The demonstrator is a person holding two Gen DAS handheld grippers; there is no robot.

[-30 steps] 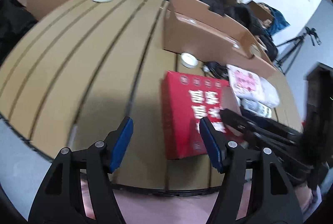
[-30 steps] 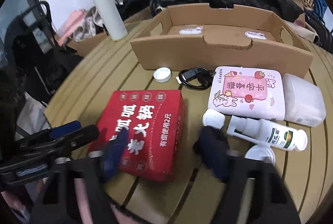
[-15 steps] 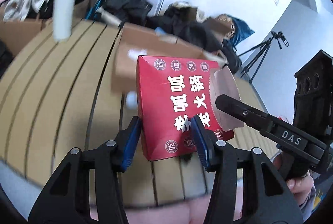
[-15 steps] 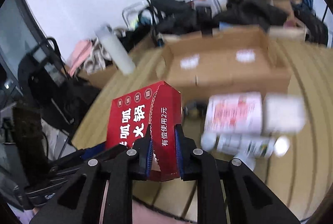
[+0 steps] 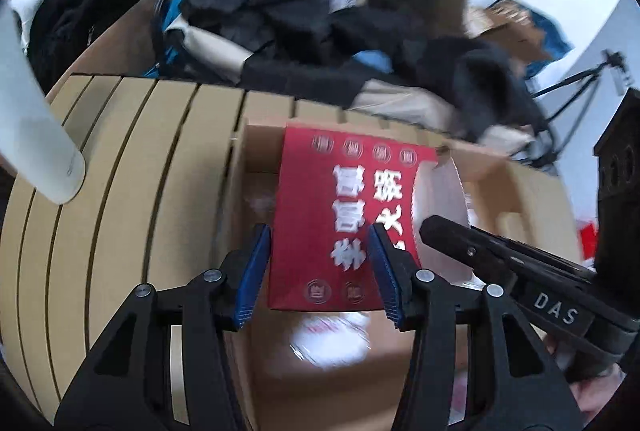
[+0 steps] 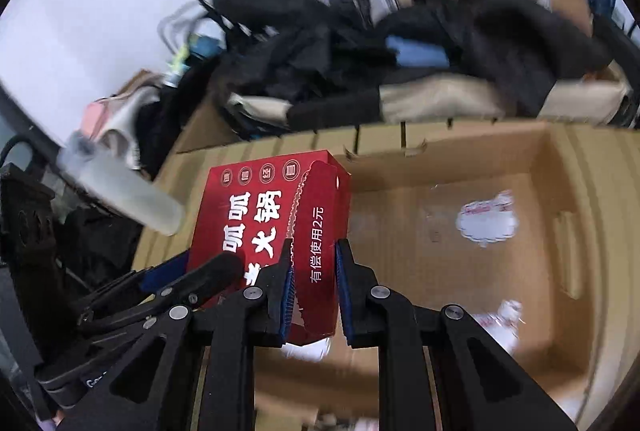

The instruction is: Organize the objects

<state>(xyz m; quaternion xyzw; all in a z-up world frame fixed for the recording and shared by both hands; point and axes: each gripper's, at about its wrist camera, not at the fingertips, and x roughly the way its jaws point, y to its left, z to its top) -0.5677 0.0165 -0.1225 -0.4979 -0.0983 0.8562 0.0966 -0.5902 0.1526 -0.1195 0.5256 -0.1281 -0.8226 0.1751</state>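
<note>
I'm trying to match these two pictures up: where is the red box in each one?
Left wrist view: the red box sits centre, between the left gripper fingers.
Right wrist view: it is left of centre, pinched by the right gripper.
Shared landmark: the open cardboard box beneath it.

A red box (image 6: 280,231) held above an open cardboard box (image 6: 560,231), pinched on its narrow side by the right gripper (image 6: 314,291). At eight o'clock, the left gripper (image 6: 188,271) meets its face.
</note>
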